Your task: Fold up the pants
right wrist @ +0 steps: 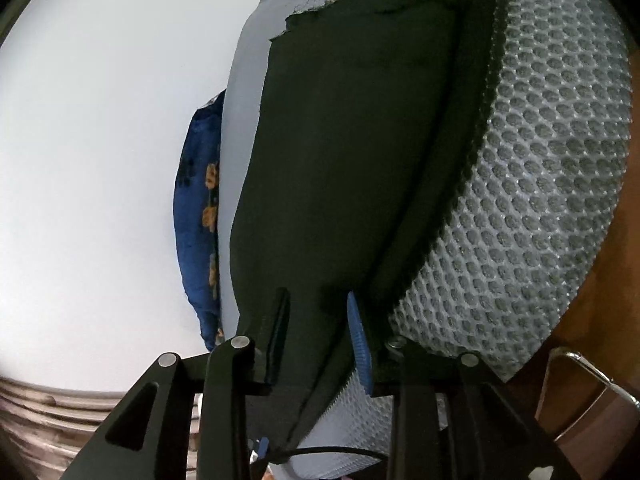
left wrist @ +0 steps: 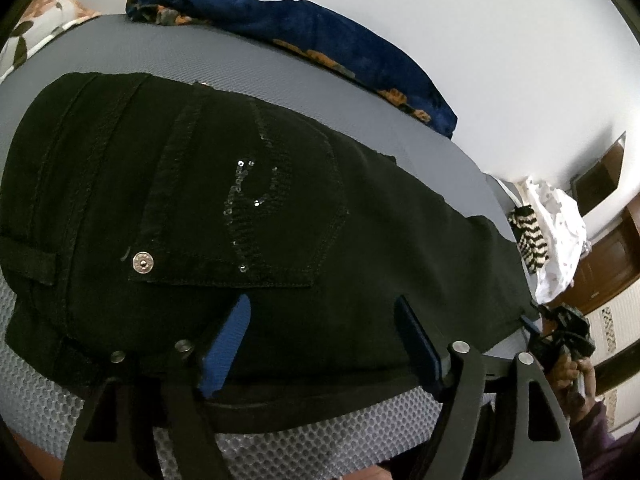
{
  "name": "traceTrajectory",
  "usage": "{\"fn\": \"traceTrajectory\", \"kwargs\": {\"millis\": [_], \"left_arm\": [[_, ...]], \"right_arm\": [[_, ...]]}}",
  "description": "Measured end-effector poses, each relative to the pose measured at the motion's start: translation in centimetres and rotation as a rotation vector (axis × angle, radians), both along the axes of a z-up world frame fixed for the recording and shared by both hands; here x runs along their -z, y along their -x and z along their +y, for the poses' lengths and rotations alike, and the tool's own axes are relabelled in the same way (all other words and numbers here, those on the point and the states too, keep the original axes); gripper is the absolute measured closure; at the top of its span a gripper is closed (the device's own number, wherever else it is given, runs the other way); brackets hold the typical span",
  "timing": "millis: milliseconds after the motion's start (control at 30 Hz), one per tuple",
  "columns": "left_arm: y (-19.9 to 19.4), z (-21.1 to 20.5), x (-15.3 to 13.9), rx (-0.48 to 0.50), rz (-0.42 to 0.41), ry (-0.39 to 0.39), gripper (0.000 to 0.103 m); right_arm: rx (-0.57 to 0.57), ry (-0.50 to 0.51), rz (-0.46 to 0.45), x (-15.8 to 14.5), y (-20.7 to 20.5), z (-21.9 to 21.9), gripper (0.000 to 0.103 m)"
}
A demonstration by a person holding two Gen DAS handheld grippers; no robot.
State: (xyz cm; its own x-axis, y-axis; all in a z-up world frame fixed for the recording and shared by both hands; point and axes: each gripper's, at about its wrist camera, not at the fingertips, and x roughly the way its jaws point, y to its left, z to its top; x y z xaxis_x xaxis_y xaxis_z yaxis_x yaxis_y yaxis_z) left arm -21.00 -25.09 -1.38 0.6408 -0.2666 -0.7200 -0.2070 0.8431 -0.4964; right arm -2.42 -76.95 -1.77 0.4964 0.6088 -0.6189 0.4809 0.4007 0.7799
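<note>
The black denim pants (left wrist: 248, 208) lay spread across the grey mesh-covered mattress (left wrist: 280, 432), seat side up, with a sequinned back pocket (left wrist: 256, 208) and a small silver rivet (left wrist: 143, 261) at its corner. The waistband end sat near the front edge of the mattress, and the legs ran away toward the right in the left wrist view.

The left gripper (left wrist: 320, 344) hung over the seat of the pants just below that pocket. Its two blue-padded fingers (left wrist: 228, 344) stood wide apart, with black cloth lying flat beneath them and nothing pinched between the pads.

The right gripper (right wrist: 316, 340) was down at the leg end of the pants (right wrist: 352, 160), where the frayed hems (right wrist: 360, 0) pointed away from it. Its fingers (right wrist: 360, 344) were parted only a little, a narrow gap. A fold of the black cloth ran between them, but the pads did not look pressed on it, though from where I stood I could not be fully sure of that.

Behind the mattress, against the pale wall (left wrist: 480, 40), lay a rolled dark blue blanket with orange flowers (left wrist: 320, 40). At the far right of the left wrist view a person's hand (left wrist: 572, 376) gripped the handle of the other tool, near a heap of white and striped cloth (left wrist: 556, 232).
</note>
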Motion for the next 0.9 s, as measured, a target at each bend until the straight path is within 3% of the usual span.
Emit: {"fn": "traceTrajectory", "kwargs": {"millis": [233, 300, 367, 500, 633, 700, 767, 800, 900], "left_arm": [[0.0, -0.3, -0.1, 0.001, 0.005, -0.019, 0.025], [0.0, -0.3, -0.1, -0.001, 0.006, -0.015, 0.025], [0.0, -0.3, 0.0, -0.001, 0.009, -0.012, 0.025], [0.1, -0.7, 0.0, 0.002, 0.009, -0.024, 0.025], [-0.1, -0.7, -0.1, 0.004, 0.009, -0.032, 0.024], [0.0, -0.7, -0.1, 0.003, 0.009, -0.032, 0.024], [0.0, -0.6, 0.0, 0.002, 0.009, -0.029, 0.024], [0.0, -0.6, 0.0, 0.002, 0.009, -0.027, 0.024], [-0.1, -0.7, 0.0, 0.007, 0.010, -0.033, 0.024]], "right_arm": [[-0.008, -0.017, -0.067, -0.3, -0.3, 0.7, 0.069], [-0.017, 0.029, -0.060, -0.5, -0.2, 0.3, 0.071], [0.027, 0.069, -0.053, -0.9, 0.4, -1.0, 0.071], [0.081, 0.050, -0.039, -0.6, 0.6, -1.7, 0.072], [0.069, 0.043, -0.060, -0.9, -0.4, -0.7, 0.055], [0.024, 0.024, -0.069, -1.0, -1.1, 0.0, 0.052], [-0.014, -0.024, -0.069, -0.6, -1.2, 0.3, 0.054], [-0.018, -0.018, -0.060, -0.4, -1.1, 0.2, 0.059], [0.065, 0.017, -0.068, -0.5, -0.7, -1.3, 0.062]]}}
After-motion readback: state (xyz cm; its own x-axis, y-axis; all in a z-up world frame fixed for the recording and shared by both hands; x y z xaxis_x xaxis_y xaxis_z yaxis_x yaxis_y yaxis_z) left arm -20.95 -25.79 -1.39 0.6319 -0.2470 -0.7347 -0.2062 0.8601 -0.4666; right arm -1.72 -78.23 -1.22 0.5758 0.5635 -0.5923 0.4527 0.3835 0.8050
